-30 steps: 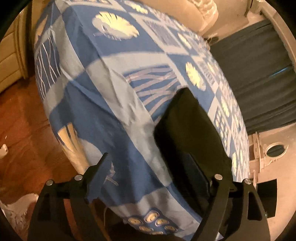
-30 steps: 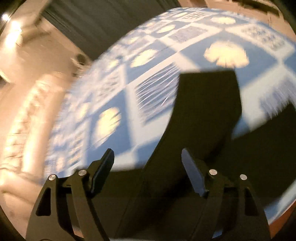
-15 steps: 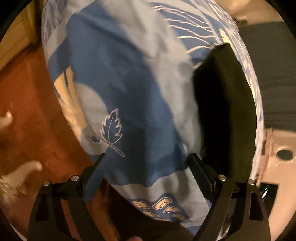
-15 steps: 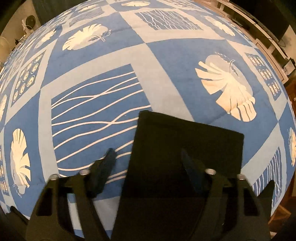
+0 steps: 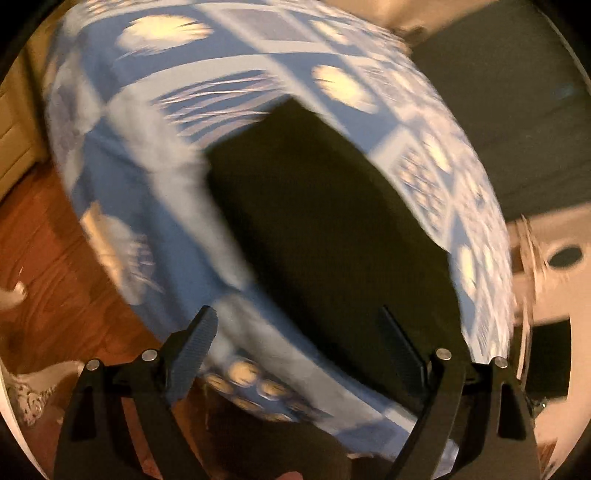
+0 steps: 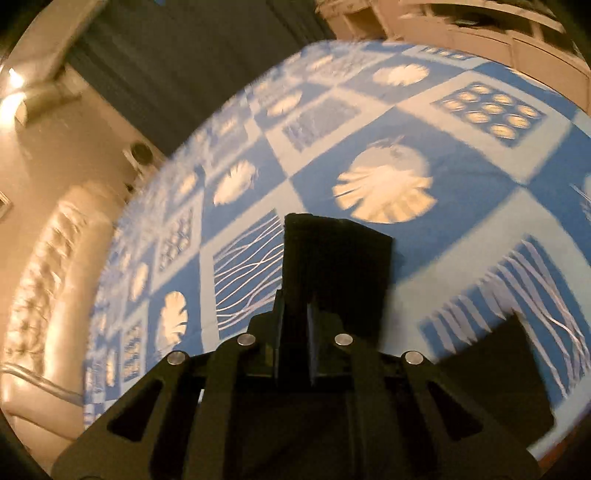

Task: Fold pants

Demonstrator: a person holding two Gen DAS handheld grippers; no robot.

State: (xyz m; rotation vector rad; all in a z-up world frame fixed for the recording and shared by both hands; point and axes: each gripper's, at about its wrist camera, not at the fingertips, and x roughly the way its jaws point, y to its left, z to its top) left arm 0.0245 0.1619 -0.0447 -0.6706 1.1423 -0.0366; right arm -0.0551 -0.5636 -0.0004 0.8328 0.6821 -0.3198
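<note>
Where pants [image 6: 332, 273] cross bedspread [image 6: 461, 155], right claw [image 6: 295, 325] pinching them

Layout: pants [image 5: 325, 229] on your bed [image 5: 155, 177], near its edge.
Couch [image 6: 55, 280] lies left of the bed, curtain [image 6: 177, 62] behind, shelving [image 6: 480, 33] at far right.

Black pants [image 5: 325, 229] — folded, on bedspread [image 5: 140, 155]

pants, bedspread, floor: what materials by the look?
Pants: matte black cloth, probably woven; it lies flat with crisp fold edges. Bedspread: thin printed fabric, likely cotton; it drapes over the edge. Floor: reddish wood with visible grain, slightly glossy.
</note>
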